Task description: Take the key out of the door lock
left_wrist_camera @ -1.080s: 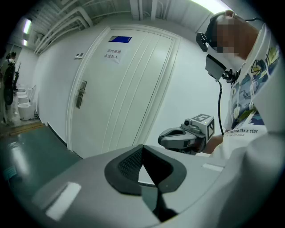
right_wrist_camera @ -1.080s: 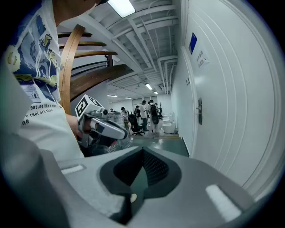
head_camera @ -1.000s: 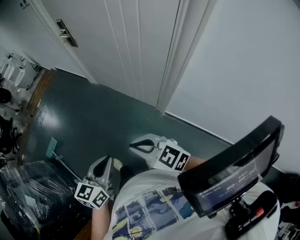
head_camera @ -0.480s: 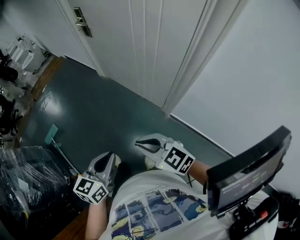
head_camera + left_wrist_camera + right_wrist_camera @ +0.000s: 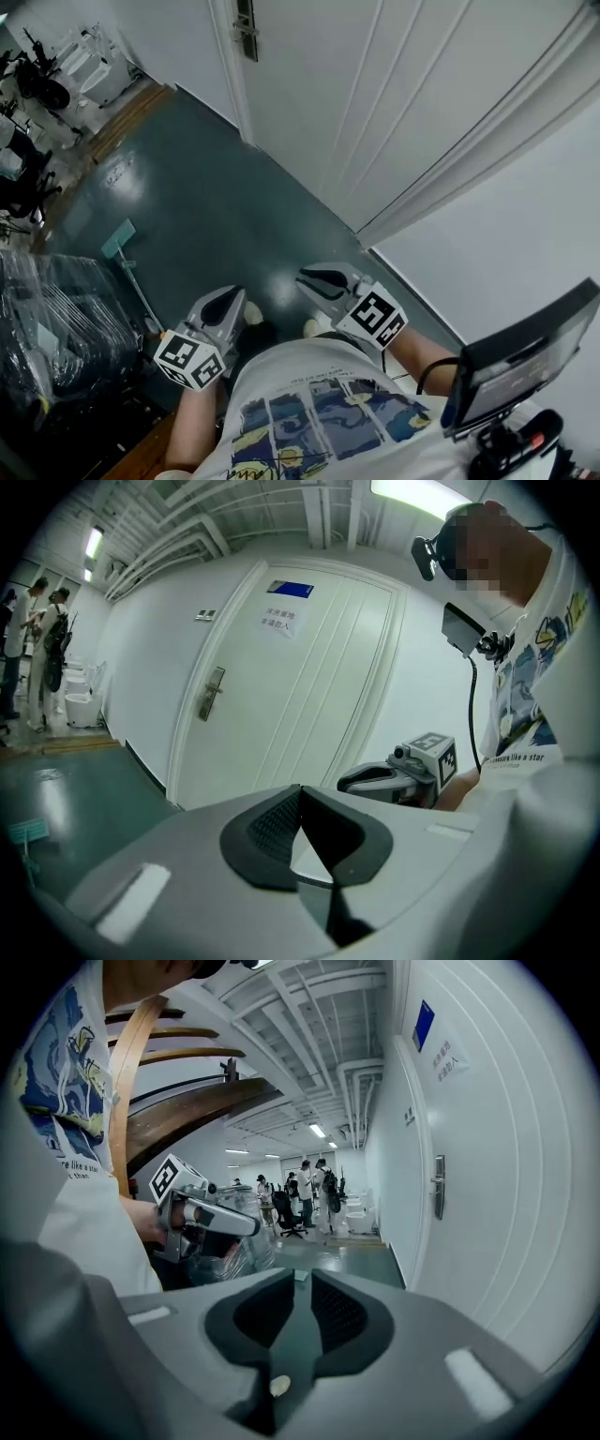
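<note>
since a second ago the lock plate (image 5: 246,28) has slid from the upper left corner of the head view to its top edge. the white door (image 5: 375,112) now fills most of the upper half, and the screen (image 5: 525,361) has dropped into the lower right corner. both claws sit further right in that view than before.

the left claw (image 5: 234,298) is pressed together, its dark pads meeting at the tips with nothing between them. the right claw (image 5: 309,277) shows a thin slit between its pads, and only the green floor (image 5: 216,206) appears through it. both are held low in front of the person's printed shirt and point toward the door, side by side but apart.

the lock plate with its lever handle is mounted near the door's left edge, well apart from both claws. the key should be there, but it is too small to make out in any view. a blue sign and a paper notice are fixed high on the door.

on the floor to the left lies a mop (image 5: 119,239) with a teal head, beside a plastic-wrapped bundle (image 5: 47,319). in the right gripper view, people (image 5: 305,1190) stand far down the room.
</note>
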{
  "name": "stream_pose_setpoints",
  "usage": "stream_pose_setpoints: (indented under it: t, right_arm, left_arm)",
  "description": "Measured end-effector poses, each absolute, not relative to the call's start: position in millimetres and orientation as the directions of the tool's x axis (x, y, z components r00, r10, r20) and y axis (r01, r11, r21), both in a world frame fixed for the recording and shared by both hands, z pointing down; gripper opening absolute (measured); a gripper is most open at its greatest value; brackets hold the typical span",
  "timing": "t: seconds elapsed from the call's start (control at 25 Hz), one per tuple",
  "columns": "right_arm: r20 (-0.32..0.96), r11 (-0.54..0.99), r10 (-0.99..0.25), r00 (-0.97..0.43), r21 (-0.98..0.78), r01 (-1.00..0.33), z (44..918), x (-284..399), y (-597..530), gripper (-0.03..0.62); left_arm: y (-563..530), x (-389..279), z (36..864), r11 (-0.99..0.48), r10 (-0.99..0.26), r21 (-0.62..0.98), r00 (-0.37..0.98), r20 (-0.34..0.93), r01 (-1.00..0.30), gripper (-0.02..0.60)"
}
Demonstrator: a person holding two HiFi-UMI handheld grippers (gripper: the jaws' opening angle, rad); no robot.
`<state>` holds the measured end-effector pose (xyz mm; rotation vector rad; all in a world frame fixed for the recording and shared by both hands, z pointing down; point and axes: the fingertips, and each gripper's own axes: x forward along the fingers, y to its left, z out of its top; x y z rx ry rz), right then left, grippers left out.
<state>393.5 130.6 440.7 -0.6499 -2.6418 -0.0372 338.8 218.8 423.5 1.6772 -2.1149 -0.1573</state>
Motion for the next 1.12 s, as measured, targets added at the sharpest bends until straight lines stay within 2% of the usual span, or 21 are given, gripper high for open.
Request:
stream_pose_setpoints:
  t: [0.6, 0.84, 1.12]
  right_arm:
    - [0.391, 0.938, 0.333, -0.858, -0.041, 0.345, 417.6, 236.4, 182.7, 0.048]
    - [0.41, 0.942, 0.322, -0.854, -0.043, 0.334, 421.7, 194.2, 165.3, 0.048]
    - [0.371, 0.941, 0.333, -0.867, -0.066, 0.333, 423.6, 114.9, 109.1, 0.048]
  left_arm:
    - [291.8, 173.7, 422.5, 0.247, -0.953, 0.348, -0.162, 0.256, -0.905, 0.005]
    - [266.6, 127.5, 424.3, 0.224, -0.962, 0.371, -0.142, 0.235, -0.901, 0.005]
    - [210.9, 56.9, 425.5, 0.218, -0.947, 0.282, -0.133, 0.292, -0.934, 0.006]
